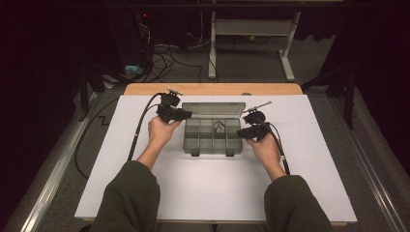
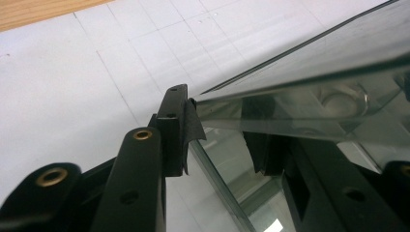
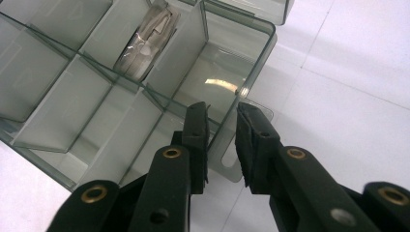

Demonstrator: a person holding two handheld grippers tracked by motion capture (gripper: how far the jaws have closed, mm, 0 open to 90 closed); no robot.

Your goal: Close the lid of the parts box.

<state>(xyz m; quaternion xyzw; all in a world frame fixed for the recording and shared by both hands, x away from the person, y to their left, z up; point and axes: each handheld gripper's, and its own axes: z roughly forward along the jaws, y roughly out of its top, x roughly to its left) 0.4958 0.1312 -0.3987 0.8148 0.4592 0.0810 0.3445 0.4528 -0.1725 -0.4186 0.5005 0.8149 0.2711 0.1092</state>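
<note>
A clear grey compartment box (image 1: pixel 212 137) lies on the white table top with its lid (image 1: pixel 213 108) raised at the back. One compartment holds a small pale item (image 1: pixel 218 126), also seen in the right gripper view (image 3: pixel 145 43). My left gripper (image 1: pixel 175 114) is at the box's back left corner. In its own view (image 2: pixel 220 121) the jaws stand apart; the lid (image 2: pixel 309 63) has its corner against the left pad (image 2: pixel 186 128) and passes over the other jaw. My right gripper (image 1: pixel 251 130) straddles the box's right front wall (image 3: pixel 220 137), with gaps at both pads (image 3: pixel 221 116).
The white board (image 1: pixel 145 193) covers a wooden table whose far edge (image 1: pixel 212 89) shows behind the box. Cables trail from both grippers across the board. Beyond the table stand a white frame (image 1: pixel 251 29) and loose floor cables.
</note>
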